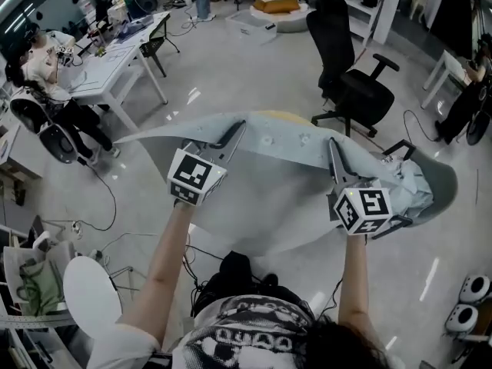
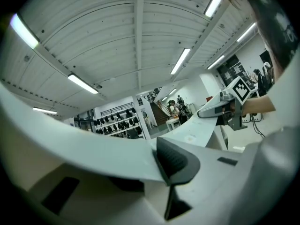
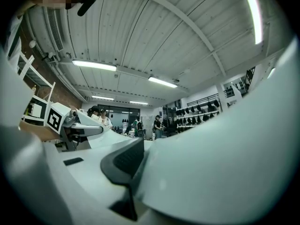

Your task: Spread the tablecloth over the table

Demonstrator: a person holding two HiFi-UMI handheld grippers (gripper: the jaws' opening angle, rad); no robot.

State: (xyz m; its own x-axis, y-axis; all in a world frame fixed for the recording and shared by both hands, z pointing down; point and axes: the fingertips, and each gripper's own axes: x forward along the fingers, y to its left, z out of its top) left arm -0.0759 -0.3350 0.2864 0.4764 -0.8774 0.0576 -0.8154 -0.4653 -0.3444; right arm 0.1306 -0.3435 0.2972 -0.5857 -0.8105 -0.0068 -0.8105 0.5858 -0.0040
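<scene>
A pale grey-blue tablecloth (image 1: 284, 183) hangs in the air, stretched between my two grippers, and it bunches up at the right end. My left gripper (image 1: 235, 131) is shut on its upper edge at the left. My right gripper (image 1: 333, 151) is shut on the same edge at the right. In the left gripper view the tablecloth (image 2: 84, 149) runs into the left gripper (image 2: 161, 172) beside the dark pad, and the right gripper (image 2: 220, 109) shows further along. In the right gripper view the tablecloth (image 3: 225, 163) lies against the right gripper (image 3: 138, 172). A yellowish rim (image 1: 280, 116) peeks over the cloth's far edge.
A black office chair (image 1: 354, 83) stands behind the cloth on the right. At the far left, a seated person is beside a white desk (image 1: 115, 60). A white round seat (image 1: 91, 294) and floor cables (image 1: 115, 206) lie at the lower left.
</scene>
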